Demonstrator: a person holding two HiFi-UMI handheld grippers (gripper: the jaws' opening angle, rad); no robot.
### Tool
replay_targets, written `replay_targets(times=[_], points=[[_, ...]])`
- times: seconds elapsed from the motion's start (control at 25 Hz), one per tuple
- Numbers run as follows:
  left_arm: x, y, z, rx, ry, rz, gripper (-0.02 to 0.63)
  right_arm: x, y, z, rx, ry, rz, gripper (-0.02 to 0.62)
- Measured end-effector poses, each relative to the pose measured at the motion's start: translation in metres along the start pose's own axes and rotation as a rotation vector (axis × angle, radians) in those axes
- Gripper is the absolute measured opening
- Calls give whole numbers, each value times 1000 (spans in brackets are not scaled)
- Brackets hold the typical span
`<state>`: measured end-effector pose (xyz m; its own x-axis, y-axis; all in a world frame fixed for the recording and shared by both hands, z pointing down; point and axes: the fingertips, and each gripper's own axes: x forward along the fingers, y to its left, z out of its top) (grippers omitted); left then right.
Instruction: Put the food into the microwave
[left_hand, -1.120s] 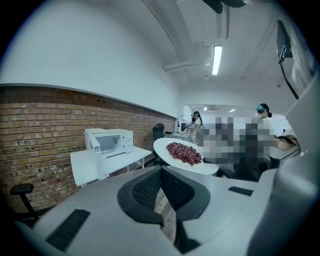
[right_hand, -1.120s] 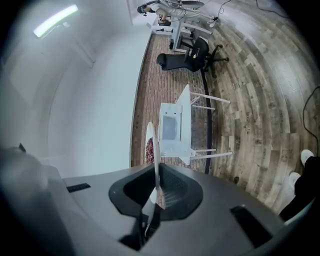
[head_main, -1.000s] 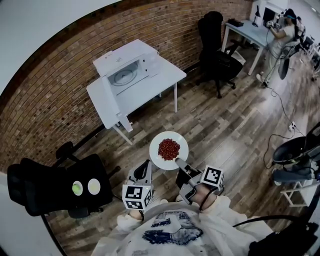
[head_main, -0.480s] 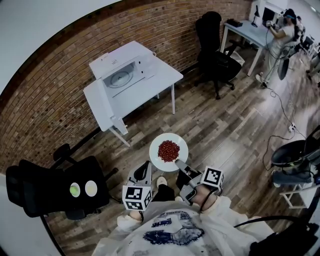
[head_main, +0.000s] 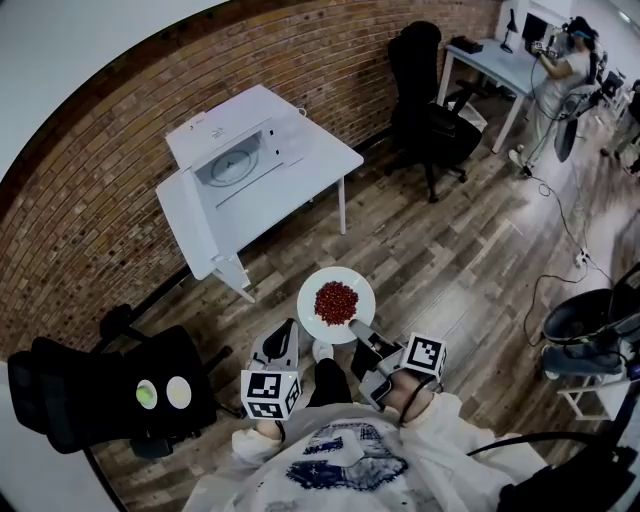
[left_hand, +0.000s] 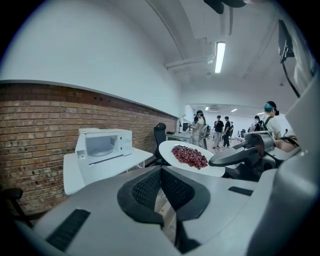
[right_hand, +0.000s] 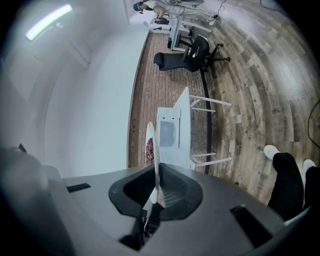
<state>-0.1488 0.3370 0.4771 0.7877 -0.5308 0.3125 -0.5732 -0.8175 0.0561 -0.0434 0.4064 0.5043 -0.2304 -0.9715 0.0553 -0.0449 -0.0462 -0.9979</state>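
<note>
A white microwave (head_main: 235, 160) stands on a white table (head_main: 320, 160) by the brick wall, its door (head_main: 185, 235) swung open to the left. A white plate (head_main: 350, 285) carrying a heap of red food (head_main: 336, 302) hangs level above the wooden floor in front of me. My right gripper (head_main: 358, 330) is shut on the plate's near rim; the right gripper view shows the plate (right_hand: 155, 150) edge-on between the pads, with the microwave (right_hand: 167, 134) beyond. My left gripper (head_main: 283, 342) is beside the plate, shut and holding nothing. The left gripper view shows the microwave (left_hand: 102, 143) and the plate (left_hand: 167, 149).
A black office chair (head_main: 430, 110) stands right of the table, with a desk (head_main: 500, 60) and a person (head_main: 560, 70) beyond. Another black chair (head_main: 110, 385) is at my lower left and dark equipment (head_main: 590, 320) at the right. A cable runs over the floor.
The table and microwave have slid left and a little nearer in the head view. My leg and shoe now show below the plate. The plate stays level in the right gripper.
</note>
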Motion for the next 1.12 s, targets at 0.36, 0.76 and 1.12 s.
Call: replay_targets(times=[0.36,0.76,1.12], points=[[64,52,28,8,8,12,8,73,2,44,12,-1,-19,28],[136,143,70,3,-5,36,8,189,13,83,13,21,-25,28],[173,203,91,-18,-26,31,8,261,27,100,-3,17,-21,28]])
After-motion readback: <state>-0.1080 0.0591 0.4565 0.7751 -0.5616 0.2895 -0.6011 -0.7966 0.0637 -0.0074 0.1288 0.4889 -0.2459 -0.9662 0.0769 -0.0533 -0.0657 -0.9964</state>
